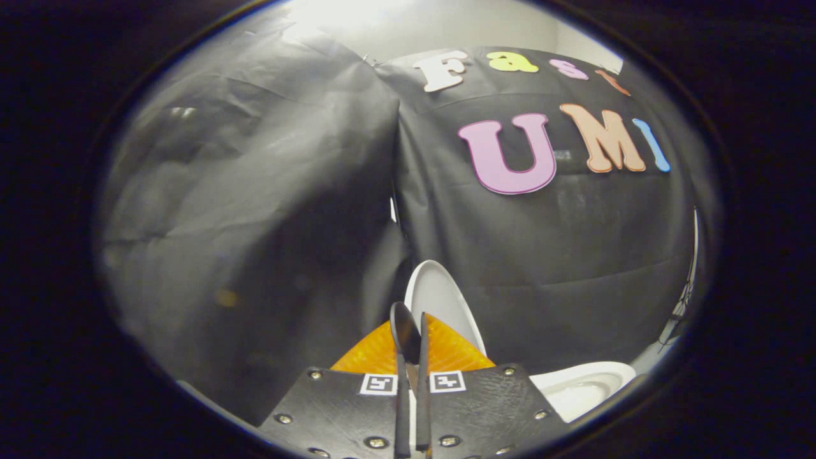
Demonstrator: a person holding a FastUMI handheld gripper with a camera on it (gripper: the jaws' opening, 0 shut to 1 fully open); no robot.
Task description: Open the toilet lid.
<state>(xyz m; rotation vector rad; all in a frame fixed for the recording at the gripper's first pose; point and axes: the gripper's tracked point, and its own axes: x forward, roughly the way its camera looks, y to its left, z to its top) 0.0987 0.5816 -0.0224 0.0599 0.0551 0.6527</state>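
Black cloth walls (255, 223) of the booth hang beyond the hand-held gripper, two panels meeting in a vertical seam straight ahead of the fingers, with a pale wall (433, 25) showing above them.

The toilet lid (440, 299) is raised: it stands upright just beyond the fingertips, seen nearly edge-on as a white curved blade, slightly to the right of the gap between the fingers and leaning back toward the cloth. To the right of the hand-held gripper and lower down lies the white toilet seat and bowl rim (583, 382), roughly level, well apart from the top of the lid.

The hand-held gripper (411, 338) has its two fingers drawn close together, only a thin slit left between them. Whether the lid's edge is caught in that slit or merely sits behind the tips cannot be told. Each finger (403, 331) carries a small square marker (378, 384) near its base.
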